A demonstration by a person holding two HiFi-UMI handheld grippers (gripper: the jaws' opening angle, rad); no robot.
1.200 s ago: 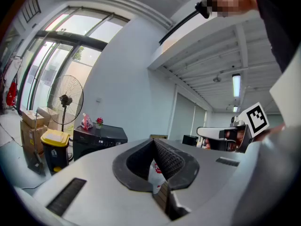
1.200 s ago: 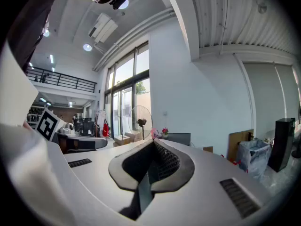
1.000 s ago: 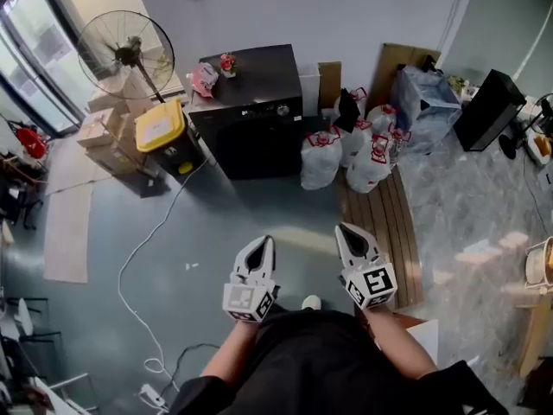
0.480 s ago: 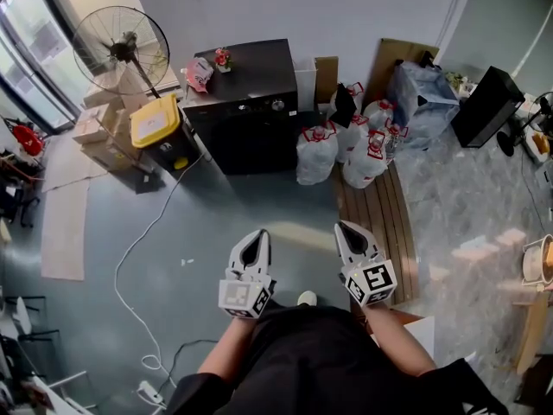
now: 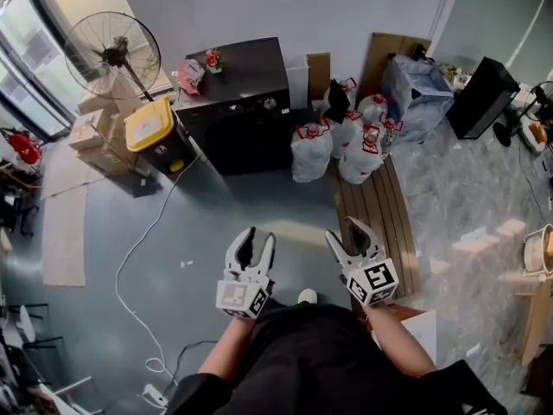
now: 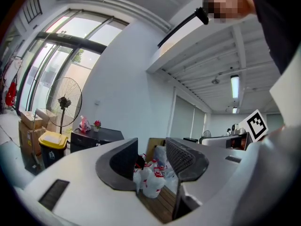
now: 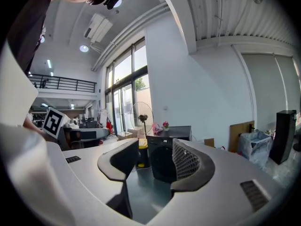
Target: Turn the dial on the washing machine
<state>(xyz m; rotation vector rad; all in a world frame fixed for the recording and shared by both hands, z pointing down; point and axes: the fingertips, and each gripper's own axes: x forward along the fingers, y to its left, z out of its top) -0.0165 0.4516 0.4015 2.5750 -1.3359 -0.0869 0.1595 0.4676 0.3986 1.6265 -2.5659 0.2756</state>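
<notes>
The black washing machine (image 5: 238, 102) stands against the far wall, its small round dial (image 5: 270, 104) on the top front panel. Both grippers are held close to the person's body, far short of the machine. My left gripper (image 5: 260, 236) and right gripper (image 5: 343, 230) are open, and their jaws have just been opening with nothing between them. In the right gripper view the machine (image 7: 160, 166) shows through the gap of my right gripper (image 7: 151, 157). In the left gripper view the machine (image 6: 96, 136) lies left of my left gripper (image 6: 151, 158).
A standing fan (image 5: 112, 54), a yellow-lidded bin (image 5: 155, 126) and cardboard boxes (image 5: 91, 132) are left of the machine. Tied white bags (image 5: 346, 145) sit to its right on a wooden pallet (image 5: 376, 219). A white cable (image 5: 147, 240) runs across the grey floor.
Both grippers' jaws have gone from shut to open. The right gripper has shifted slightly; the left has stayed about where it was.
</notes>
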